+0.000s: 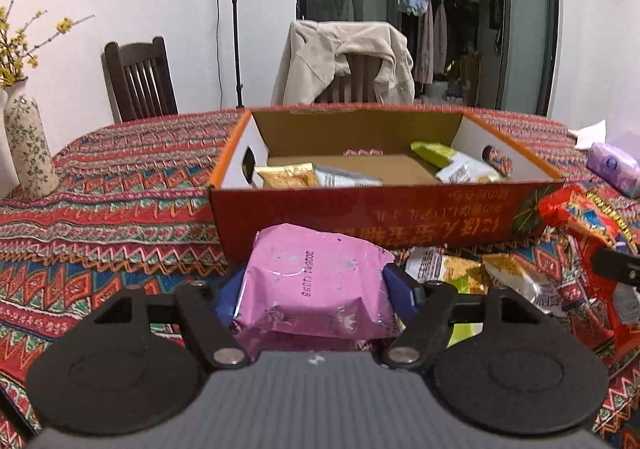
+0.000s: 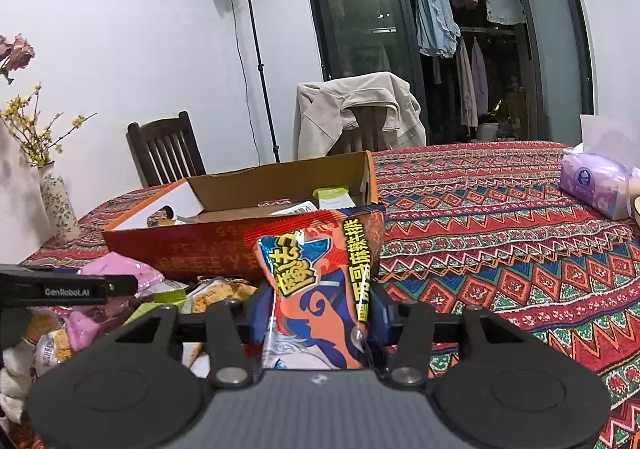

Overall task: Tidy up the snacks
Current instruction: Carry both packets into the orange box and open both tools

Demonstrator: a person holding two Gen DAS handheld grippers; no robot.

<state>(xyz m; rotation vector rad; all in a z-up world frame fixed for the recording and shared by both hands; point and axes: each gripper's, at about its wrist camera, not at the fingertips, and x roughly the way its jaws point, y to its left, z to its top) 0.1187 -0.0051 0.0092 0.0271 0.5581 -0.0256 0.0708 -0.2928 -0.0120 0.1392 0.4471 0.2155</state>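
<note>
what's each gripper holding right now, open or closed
left gripper: closed on the pink foil snack packet.
right gripper: closed on the red and blue printed snack bag.

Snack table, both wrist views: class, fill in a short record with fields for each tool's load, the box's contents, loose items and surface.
Left tool: closed on pink packet
Right tool: closed on red-orange packet
Cardboard box: open, several packets inside, yellow-gold packet at its left
Loose snacks: piled in front of box
Surface: patterned tablecloth
Also there: vase, tissue pack
</note>
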